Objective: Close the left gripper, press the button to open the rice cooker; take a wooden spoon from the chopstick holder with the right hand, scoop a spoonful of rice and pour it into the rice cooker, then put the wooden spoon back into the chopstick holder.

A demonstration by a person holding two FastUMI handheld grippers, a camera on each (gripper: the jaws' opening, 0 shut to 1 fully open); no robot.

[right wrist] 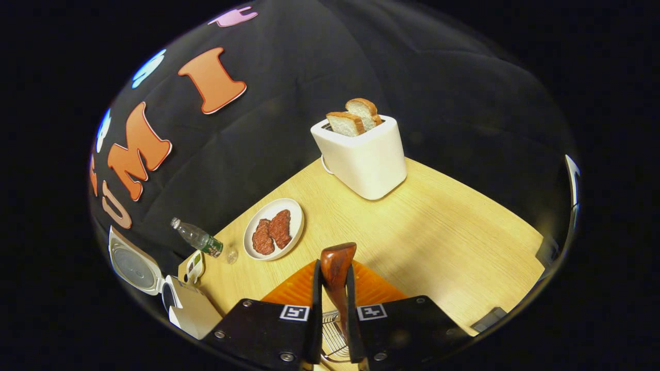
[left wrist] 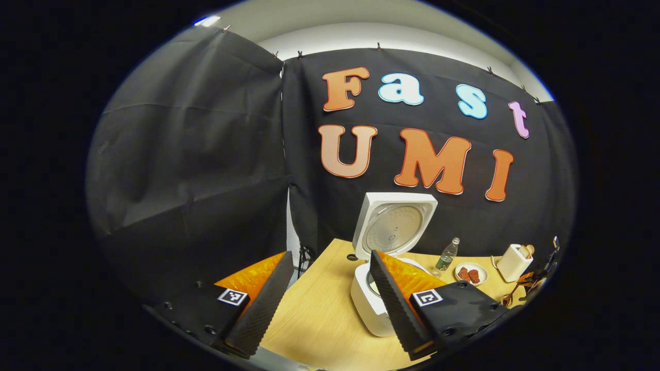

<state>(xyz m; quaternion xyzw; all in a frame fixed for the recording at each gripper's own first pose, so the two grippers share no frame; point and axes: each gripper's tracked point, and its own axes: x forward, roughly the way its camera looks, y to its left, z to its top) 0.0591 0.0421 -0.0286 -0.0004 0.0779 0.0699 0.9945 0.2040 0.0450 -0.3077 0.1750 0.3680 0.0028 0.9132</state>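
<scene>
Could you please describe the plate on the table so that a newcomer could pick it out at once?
Start from the white toaster with two bread slices at the back of the wooden table. Towards the open rice cooker lies a round white plate, beside a tipped-looking plastic bottle. It alone carries two reddish-brown pieces of meat.
</scene>
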